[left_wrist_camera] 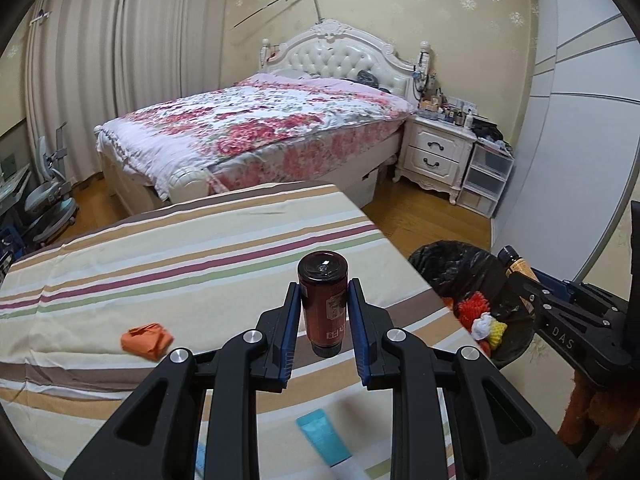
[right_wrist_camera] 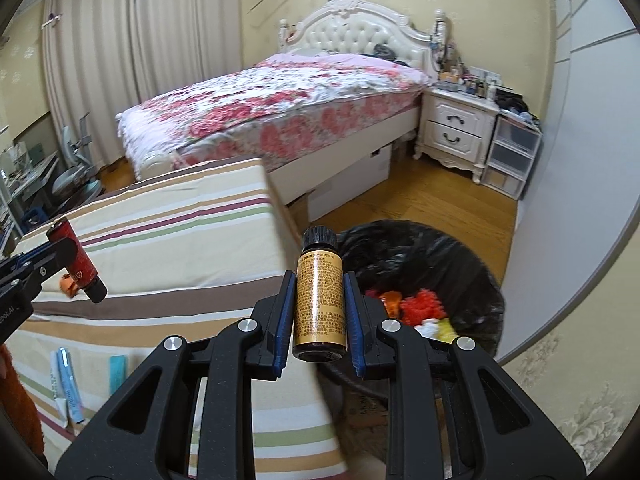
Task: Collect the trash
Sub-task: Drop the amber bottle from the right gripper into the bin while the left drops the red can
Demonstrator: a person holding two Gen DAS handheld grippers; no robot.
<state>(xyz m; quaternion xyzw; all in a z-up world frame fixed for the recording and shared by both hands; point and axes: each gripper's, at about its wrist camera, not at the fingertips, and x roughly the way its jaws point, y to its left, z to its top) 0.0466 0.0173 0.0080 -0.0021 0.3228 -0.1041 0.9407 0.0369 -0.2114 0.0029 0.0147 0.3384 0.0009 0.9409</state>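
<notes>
My left gripper (left_wrist_camera: 323,294) is shut on a dark red bottle (left_wrist_camera: 322,300), held cap-down above the striped table (left_wrist_camera: 160,240). It also shows in the right wrist view (right_wrist_camera: 78,262). My right gripper (right_wrist_camera: 318,284) is shut on a gold-labelled brown bottle (right_wrist_camera: 319,300) with a black cap, held beside the table's right edge, near the black-lined trash bin (right_wrist_camera: 420,256). The bin (left_wrist_camera: 460,268) holds red, yellow and white scraps (left_wrist_camera: 482,318). An orange crumpled scrap (left_wrist_camera: 146,341) lies on the table to the left of my left gripper.
A teal tube (left_wrist_camera: 324,440) lies on the table's near part; several tubes (right_wrist_camera: 70,384) lie there in the right wrist view. A floral bed (left_wrist_camera: 256,128), white nightstand (left_wrist_camera: 436,152) and plastic drawers (left_wrist_camera: 486,180) stand behind. A chair (left_wrist_camera: 50,196) is at the left.
</notes>
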